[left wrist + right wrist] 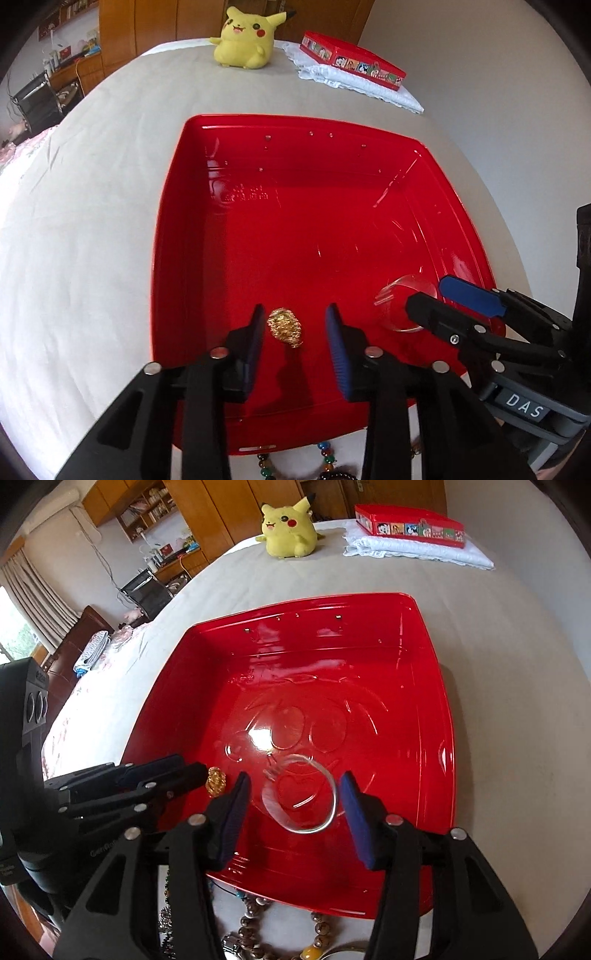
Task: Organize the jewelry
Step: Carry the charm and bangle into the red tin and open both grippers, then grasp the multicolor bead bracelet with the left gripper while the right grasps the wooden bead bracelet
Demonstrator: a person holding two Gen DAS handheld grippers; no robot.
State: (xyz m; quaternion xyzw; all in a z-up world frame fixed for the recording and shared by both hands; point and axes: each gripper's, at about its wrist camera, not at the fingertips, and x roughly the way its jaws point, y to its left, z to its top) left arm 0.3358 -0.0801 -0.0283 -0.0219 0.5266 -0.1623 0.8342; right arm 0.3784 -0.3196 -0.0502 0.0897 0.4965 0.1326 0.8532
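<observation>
Left gripper [295,325] released; gold trinket [285,328] lies loose between its fingers. Right gripper [293,794] released around clear bangle [301,794], both inside red tray [439,716]. Risk: withdrawing fingers could snag either piece.

Ahead of the grippers a bed under a plain beige sheet [498,701] fills the room's middle, with a yellow plush toy [288,528] and a folded white cloth [417,552] at its far end. Beyond stand wooden wardrobes [221,506] and open shelves [147,509]. Far to the left, daylight comes through a curtained window [22,602] near a cluttered desk [177,559].
</observation>
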